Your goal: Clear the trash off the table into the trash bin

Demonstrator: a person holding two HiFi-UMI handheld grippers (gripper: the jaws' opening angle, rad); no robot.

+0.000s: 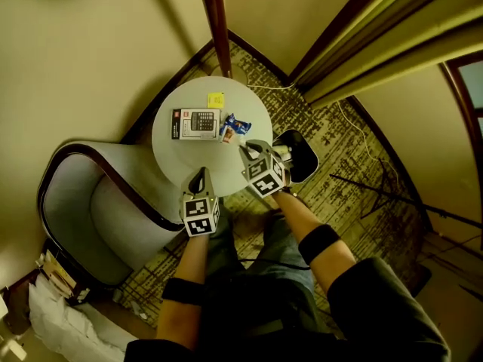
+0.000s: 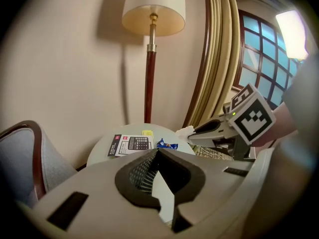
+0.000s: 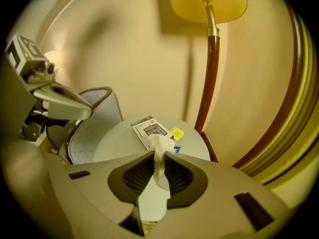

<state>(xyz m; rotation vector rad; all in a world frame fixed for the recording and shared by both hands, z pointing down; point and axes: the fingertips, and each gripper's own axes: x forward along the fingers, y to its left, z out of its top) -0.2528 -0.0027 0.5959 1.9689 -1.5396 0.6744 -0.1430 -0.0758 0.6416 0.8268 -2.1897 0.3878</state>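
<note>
- The right gripper (image 3: pixel 157 154) has its jaws pinched on a white crumpled tissue (image 3: pixel 160 146); the tissue is clear of the bench (image 1: pixel 177 161), and in the head view the right gripper is over the bench's near right edge, just beside the trash bin (image 1: pixel 311 161).
- The left gripper (image 2: pixel 156 152) is closed with nothing between its jaws; it hangs over the near edge of the bench and takes no part in the carry.
- Progress, as I judge it: one piece is picked up but not yet dropped; a blue wrapper (image 1: pixel 235 125) lies on the bench with a small scrap touching it, so at least that is left to clear; whether anything already lies in the bin I cannot tell.
- The calculator box (image 1: pixel 195 123) and the yellow note (image 1: pixel 216 99) also sit on the bench; they look less like trash, though the note is a doubtful case.
- Room to move: the bin stands on the floor against the bench's right side, below the bench top, so the path to it looks short and open; the armchair (image 1: pixel 98 217) crowds the left side; the lamp pole (image 1: pixel 215 21) and the curtain (image 1: pixel 377 44) close off the far side; the round bench edge is the only lip to pass.
</note>
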